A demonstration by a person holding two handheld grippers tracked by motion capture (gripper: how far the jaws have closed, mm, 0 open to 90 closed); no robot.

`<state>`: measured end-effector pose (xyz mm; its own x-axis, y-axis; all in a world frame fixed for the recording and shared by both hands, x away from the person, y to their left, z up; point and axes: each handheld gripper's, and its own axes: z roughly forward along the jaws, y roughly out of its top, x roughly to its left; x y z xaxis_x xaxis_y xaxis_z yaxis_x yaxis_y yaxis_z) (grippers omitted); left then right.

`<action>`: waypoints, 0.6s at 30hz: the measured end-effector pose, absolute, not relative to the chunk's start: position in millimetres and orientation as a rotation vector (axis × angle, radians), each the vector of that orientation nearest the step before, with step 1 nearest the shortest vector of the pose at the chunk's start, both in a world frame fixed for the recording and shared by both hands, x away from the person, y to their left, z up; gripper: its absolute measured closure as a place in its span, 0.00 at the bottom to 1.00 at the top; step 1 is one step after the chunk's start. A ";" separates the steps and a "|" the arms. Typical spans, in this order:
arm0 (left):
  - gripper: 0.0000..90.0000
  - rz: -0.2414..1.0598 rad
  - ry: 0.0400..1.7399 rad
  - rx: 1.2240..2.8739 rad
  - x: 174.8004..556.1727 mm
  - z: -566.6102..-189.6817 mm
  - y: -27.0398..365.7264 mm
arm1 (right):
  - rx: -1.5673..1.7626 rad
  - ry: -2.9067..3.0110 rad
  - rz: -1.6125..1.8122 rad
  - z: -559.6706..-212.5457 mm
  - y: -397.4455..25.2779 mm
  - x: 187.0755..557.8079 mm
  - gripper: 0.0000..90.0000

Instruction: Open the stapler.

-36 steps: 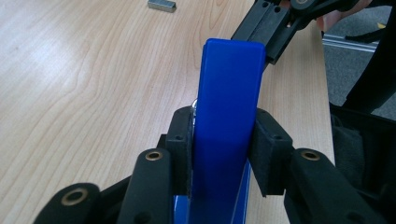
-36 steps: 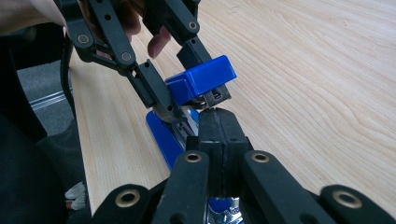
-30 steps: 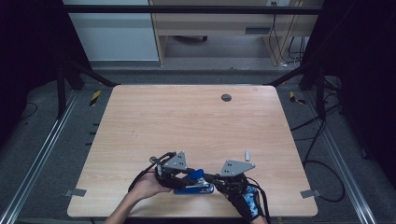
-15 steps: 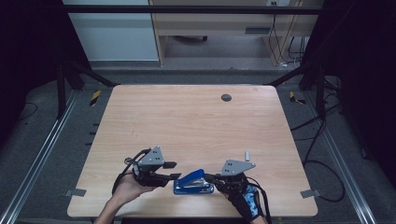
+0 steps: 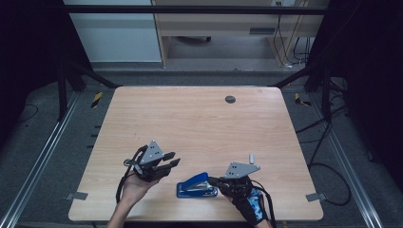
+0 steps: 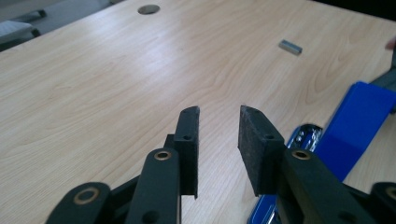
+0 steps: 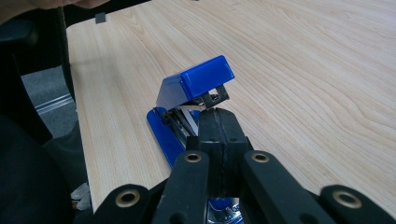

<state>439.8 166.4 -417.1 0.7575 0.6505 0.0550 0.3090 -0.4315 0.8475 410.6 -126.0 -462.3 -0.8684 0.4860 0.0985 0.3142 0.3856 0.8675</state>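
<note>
Since a second ago your left gripper (image 5: 167, 165) has drawn off the blue stapler (image 5: 197, 185) and now stands to its left, lifted over the table (image 5: 190, 123); the stapler itself has not shifted from the near edge. Your right gripper (image 5: 212, 181) sits at the stapler's right end with its jaws pressed together; in the right gripper view the pads (image 7: 219, 140) meet with no gap over the stapler's base and metal track, and whether they pinch any part of it cannot be told. From that view the stapler (image 7: 194, 100) has its blue top lid raised at an angle, the staple channel exposed beneath it. Your left gripper's jaws stand moderately apart and hold nothing; in the left gripper view the stapler (image 6: 350, 135) lies just beside and to the right of the right-hand pad (image 6: 254, 144), clear of the gap between them. Farther out, a small grey block (image 5: 251, 158) lies on the wood beyond your right gripper, and a round hole (image 5: 230, 99) marks the far side of the table.
</note>
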 end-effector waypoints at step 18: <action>0.97 0.484 0.913 1.723 373.8 -475.4 171.6 | 0.720 2.469 1.484 -462.3 -126.1 410.6 1.00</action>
<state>373.8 171.6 -475.4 0.6235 0.7730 -0.1173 0.3372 -0.1304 0.9324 410.6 -126.1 -462.3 -0.8684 0.4859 0.0986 0.3151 0.3873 0.8664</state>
